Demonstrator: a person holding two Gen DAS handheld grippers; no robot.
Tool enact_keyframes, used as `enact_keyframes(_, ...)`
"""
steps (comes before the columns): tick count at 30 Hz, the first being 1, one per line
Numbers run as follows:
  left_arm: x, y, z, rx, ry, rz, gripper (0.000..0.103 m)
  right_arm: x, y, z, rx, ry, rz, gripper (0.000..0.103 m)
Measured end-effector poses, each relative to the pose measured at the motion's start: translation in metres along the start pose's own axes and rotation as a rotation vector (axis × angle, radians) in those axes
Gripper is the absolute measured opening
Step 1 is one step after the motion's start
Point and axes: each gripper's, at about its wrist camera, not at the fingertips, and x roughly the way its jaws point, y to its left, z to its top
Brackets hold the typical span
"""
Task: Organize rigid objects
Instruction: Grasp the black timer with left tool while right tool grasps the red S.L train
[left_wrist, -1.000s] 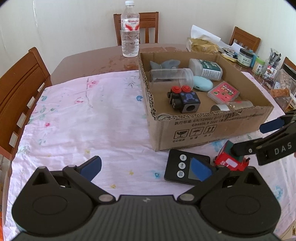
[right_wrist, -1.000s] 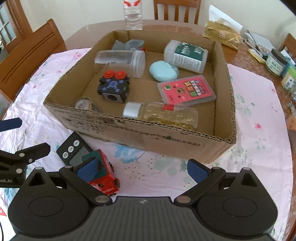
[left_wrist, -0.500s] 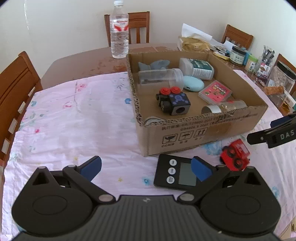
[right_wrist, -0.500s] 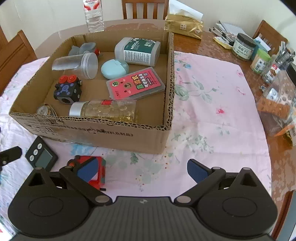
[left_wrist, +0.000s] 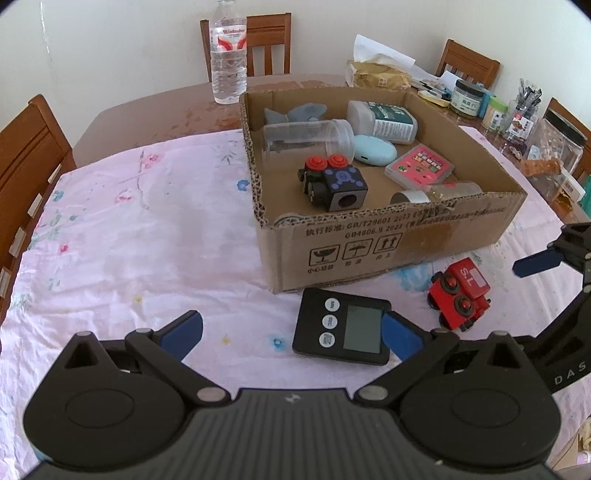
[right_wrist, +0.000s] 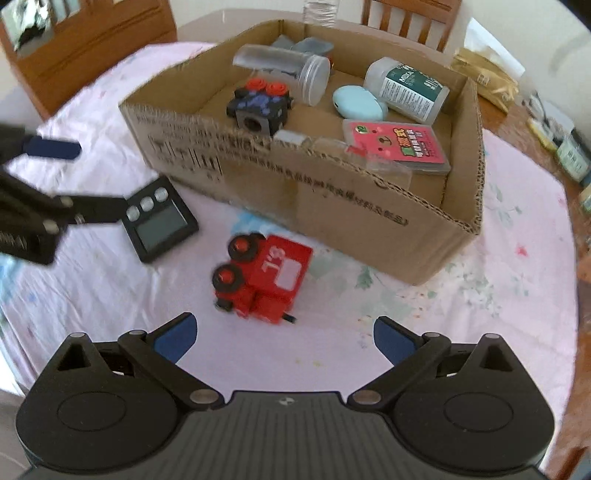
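A cardboard box (left_wrist: 406, 236) (right_wrist: 332, 206) holds several objects: a black toy cube with red knobs (left_wrist: 334, 181), a clear jar (left_wrist: 306, 136), a blue case (left_wrist: 375, 153), a white bottle (left_wrist: 384, 118) and a pink card box (left_wrist: 419, 168). A black digital timer (left_wrist: 343, 330) (right_wrist: 157, 225) and a red toy train (left_wrist: 460, 297) (right_wrist: 262, 278) lie on the cloth in front of the box. My left gripper (left_wrist: 291, 332) is open, its right fingertip beside the timer. My right gripper (right_wrist: 282, 338) is open just short of the train.
A water bottle (left_wrist: 228, 55) stands behind the box. Jars and clutter (left_wrist: 509, 114) crowd the table's right side. Wooden chairs (left_wrist: 26, 158) surround the table. The pink floral cloth (left_wrist: 147, 229) covers the table's near part.
My right gripper has swung around and now faces the red train head-on. My left gripper has pulled back slightly, with the timer by its right fingertip. Both stay open.
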Motion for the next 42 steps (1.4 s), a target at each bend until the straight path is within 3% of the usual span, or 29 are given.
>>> enact_keyframes(6,0.006,-0.001,-0.004,-0.001,0.030,-0.022,0.102,0.005,-0.008,0.001,-0.006,-0.001,-0.095,0.103)
enact_keyframes(15,0.023,-0.015,-0.005,0.100,0.052,-0.062,0.100,0.008,0.000,0.014,0.003,-0.041,-0.072,0.103)
enact_keyframes(17,0.027,-0.021,-0.004,0.128,0.054,-0.075,0.098,0.008,-0.001,0.010,-0.009,-0.038,-0.058,0.103)
enact_keyframes(24,0.038,-0.032,0.000,0.159,0.041,-0.093,0.069,0.000,-0.007,0.000,-0.002,-0.044,-0.014,0.103)
enact_keyframes(32,0.032,-0.019,-0.007,0.105,0.056,-0.051,0.069,0.000,0.005,0.007,-0.049,-0.072,0.084,0.103)
enact_keyframes(42,0.023,0.005,-0.019,0.020,0.062,0.006,0.069,0.005,0.038,0.012,-0.110,-0.033,0.237,0.103)
